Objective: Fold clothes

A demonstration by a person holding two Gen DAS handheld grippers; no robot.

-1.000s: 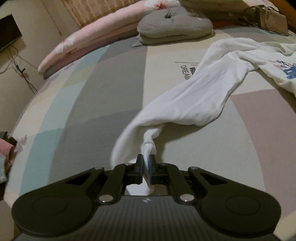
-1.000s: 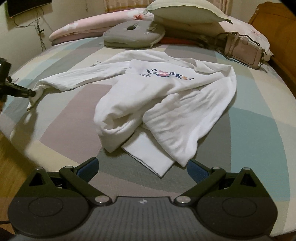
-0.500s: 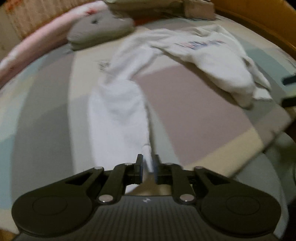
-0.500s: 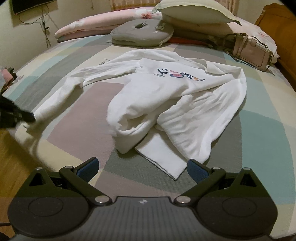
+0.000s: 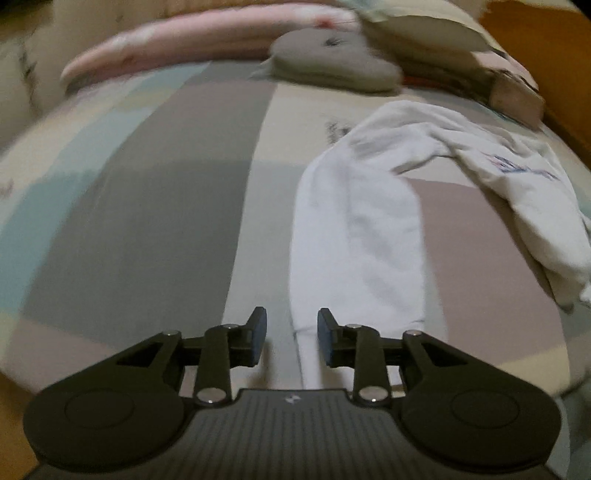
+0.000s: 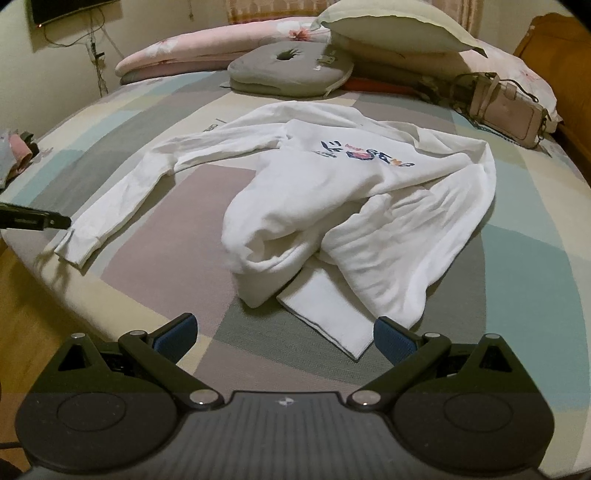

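- Left hand-held gripper [image 5: 291, 338]: jaws opening, pads apart; the cuff end of the sweatshirt's sleeve [image 5: 354, 251] lies on the bed between and just beyond them, with neither pad pressing on it. In the right wrist view this gripper shows as a dark tip at the left edge, just beside the cuff.
- Right hand-held gripper [image 6: 282, 334]: jaws wide apart, nothing between the pads; it hangs over the near edge of the bed, close to the sweatshirt's folded hem.
- White sweatshirt [image 6: 354, 199]: on the middle of the bed, print side up, body bunched and doubled over itself; one long sleeve stretched flat out toward the left edge of the mattress.
- Bed [image 6: 535, 266]: sheet in large blocks of grey, mauve, pale teal and cream; wooden floor visible below the near left corner.
- Head end of the bed: grey round cushion [image 6: 291, 68] with a central dimple, long pink floral bolster [image 6: 207, 48] behind it, pale green pillow [image 6: 391, 31] on top of a stack.
- Pink handbag [image 6: 506, 112] lies on the far right of the bed, closed; contents not visible.
- Room: dark screen [image 6: 70, 9] on the wall at upper left, cables hanging below it; wooden headboard [image 6: 554, 40] at right.
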